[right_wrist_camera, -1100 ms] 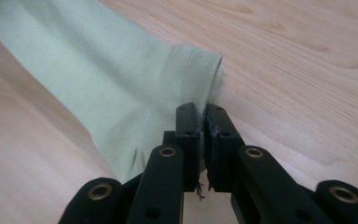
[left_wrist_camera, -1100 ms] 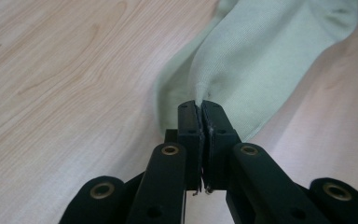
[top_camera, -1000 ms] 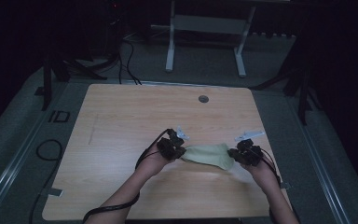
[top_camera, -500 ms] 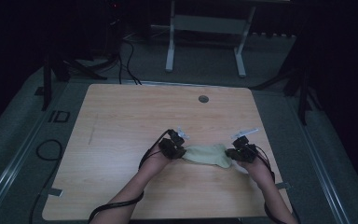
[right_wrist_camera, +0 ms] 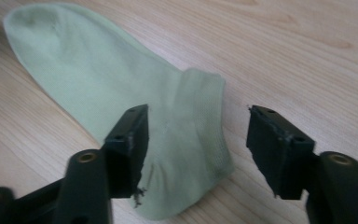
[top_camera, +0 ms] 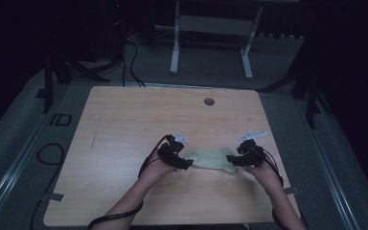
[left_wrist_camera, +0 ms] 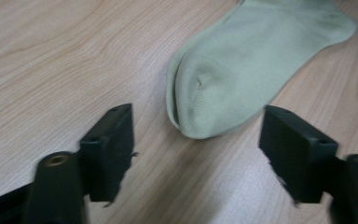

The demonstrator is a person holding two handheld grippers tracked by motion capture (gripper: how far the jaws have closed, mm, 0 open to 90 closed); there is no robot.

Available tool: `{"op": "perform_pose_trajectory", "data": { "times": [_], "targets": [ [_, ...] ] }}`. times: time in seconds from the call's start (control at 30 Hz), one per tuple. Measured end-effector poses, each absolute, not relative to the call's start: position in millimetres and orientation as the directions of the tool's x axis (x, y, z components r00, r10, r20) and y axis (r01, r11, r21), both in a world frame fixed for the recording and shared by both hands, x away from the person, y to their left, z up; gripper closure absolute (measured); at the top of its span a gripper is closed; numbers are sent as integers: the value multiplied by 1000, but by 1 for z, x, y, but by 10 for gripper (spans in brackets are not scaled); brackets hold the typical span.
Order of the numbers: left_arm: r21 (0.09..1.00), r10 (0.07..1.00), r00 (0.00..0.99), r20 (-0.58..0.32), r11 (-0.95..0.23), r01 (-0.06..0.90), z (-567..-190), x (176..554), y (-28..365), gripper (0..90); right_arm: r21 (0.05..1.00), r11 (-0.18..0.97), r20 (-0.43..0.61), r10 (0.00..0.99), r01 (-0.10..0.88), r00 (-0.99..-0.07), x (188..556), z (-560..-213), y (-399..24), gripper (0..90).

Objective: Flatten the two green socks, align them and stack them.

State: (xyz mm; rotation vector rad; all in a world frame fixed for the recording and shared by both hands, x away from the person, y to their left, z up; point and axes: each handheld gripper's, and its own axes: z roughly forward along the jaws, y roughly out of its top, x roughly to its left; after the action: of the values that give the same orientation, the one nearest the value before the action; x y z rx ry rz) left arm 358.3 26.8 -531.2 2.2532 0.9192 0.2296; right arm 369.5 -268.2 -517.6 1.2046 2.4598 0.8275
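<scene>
A pale green sock (top_camera: 211,158) lies flat on the wooden table (top_camera: 124,120), stretched between my two grippers. My left gripper (top_camera: 184,162) stands open at its toe end; in the left gripper view the sock (left_wrist_camera: 242,70) rests just ahead of the left gripper (left_wrist_camera: 198,126), touching neither pad. At the cuff end my right gripper (top_camera: 234,160) is open too. The sock (right_wrist_camera: 121,84) runs between the jaws of the right gripper (right_wrist_camera: 198,121) in the right gripper view, and the pads do not press on it. Both pairs of jaws have just been opening.
A round grey grommet (top_camera: 209,101) sits near the table's far edge. Behind the table stands a white-legged frame (top_camera: 211,43). Cables (top_camera: 48,153) lie on the floor at the left. Bare wood spreads to the left and far side of the sock.
Both grippers have let go of the sock's ends and their jaws now stand apart. The sock rests on the table. The hands have stayed nearly where they were.
</scene>
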Motion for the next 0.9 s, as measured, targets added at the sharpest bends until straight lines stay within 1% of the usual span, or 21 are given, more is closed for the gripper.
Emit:
{"op": "perform_pose_trajectory", "data": {
  "times": [0.03,0.07,0.1,0.17,0.2,0.23,0.27,0.3,0.43,0.47,0.63,0.77,0.9],
  "targets": [
    [657,676,733,-79,-518,548,-530,357,28,232,608,485,3,791,629,-612,369,-517,-267,364],
    [668,679,730,-78,-508,544,-530,355,29,211,610,479,11,791,631,-611,369,-516,-267,325],
    [678,684,725,-76,-498,541,-529,354,31,184,610,480,21,786,630,-618,368,-516,-267,259],
    [707,698,712,-78,-465,534,-528,351,36,164,609,486,31,775,627,-631,367,-517,-265,186],
    [725,710,699,-78,-441,529,-528,349,39,152,613,478,39,778,630,-627,367,-518,-265,159],
    [739,723,686,-81,-418,528,-529,348,43,142,617,464,52,782,635,-621,367,-519,-265,152],
    [743,730,678,-89,-404,533,-529,347,45,140,616,463,55,782,637,-621,366,-520,-265,121],
    [747,735,671,-96,-392,536,-530,347,46,134,614,470,50,778,634,-626,366,-521,-265,112],
    [733,730,679,-81,-418,537,-535,346,46,72,619,474,47,773,626,-632,363,-525,-265,113],
    [727,726,682,-82,-425,540,-537,346,46,72,622,469,54,773,627,-632,363,-526,-266,112],
    [710,713,701,-34,-476,519,-540,339,41,72,645,432,90,776,631,-624,361,-529,-272,113],
    [702,717,696,-46,-472,533,-542,338,44,72,659,422,72,788,622,-611,356,-526,-278,129],
    [697,725,687,-48,-469,543,-545,336,49,72,669,410,82,788,620,-610,351,-525,-284,129]
  ]
}}
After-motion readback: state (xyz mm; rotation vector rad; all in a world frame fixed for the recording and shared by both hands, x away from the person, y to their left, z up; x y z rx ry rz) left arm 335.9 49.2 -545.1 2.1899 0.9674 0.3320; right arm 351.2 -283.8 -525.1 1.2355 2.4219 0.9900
